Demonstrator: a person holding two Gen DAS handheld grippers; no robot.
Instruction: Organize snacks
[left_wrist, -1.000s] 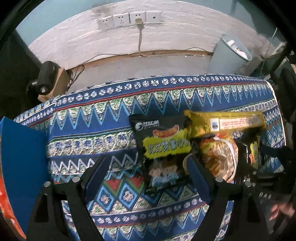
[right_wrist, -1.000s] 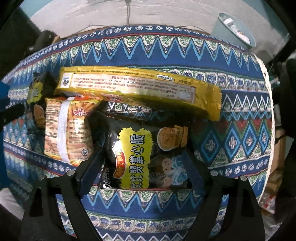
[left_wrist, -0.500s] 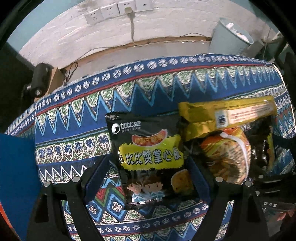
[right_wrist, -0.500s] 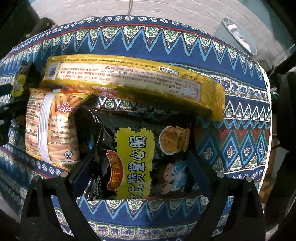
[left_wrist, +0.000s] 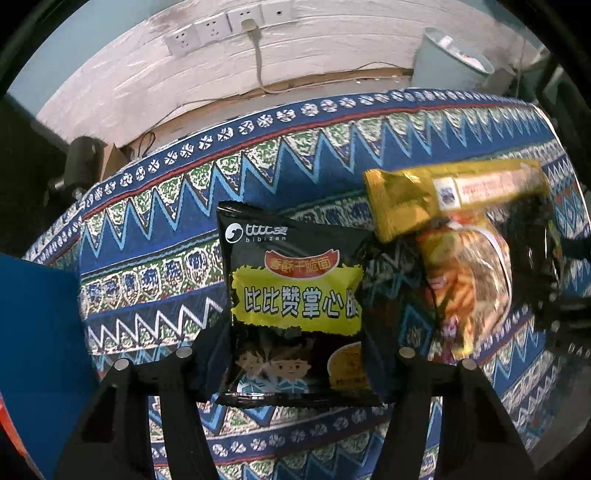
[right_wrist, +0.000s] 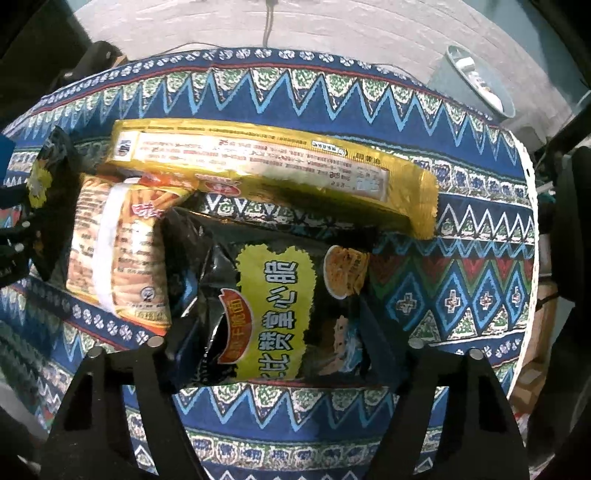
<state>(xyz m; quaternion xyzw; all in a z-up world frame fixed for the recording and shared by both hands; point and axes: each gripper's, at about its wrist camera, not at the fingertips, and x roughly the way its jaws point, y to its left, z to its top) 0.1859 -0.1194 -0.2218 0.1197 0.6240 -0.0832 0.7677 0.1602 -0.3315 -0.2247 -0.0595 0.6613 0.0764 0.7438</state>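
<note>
A black snack packet with a yellow label (left_wrist: 295, 306) lies between the fingers of my left gripper (left_wrist: 295, 354), which closes around its lower half. A second black packet of the same kind (right_wrist: 273, 314) sits between the fingers of my right gripper (right_wrist: 284, 350), which also closes around it. A long gold packet (right_wrist: 273, 173) lies behind it, also in the left wrist view (left_wrist: 454, 195). An orange packet of sticks (right_wrist: 118, 251) lies to its left, also in the left wrist view (left_wrist: 469, 284).
The table has a blue patterned cloth (left_wrist: 177, 221). A blue box (left_wrist: 40, 350) stands at the left edge. A grey bin (left_wrist: 450, 62) stands on the floor behind the table, below a white wall with sockets (left_wrist: 225, 26).
My left gripper has come forward around the black packet, which now fills the gap between its fingers. My right gripper has moved closer around its own black packet.
</note>
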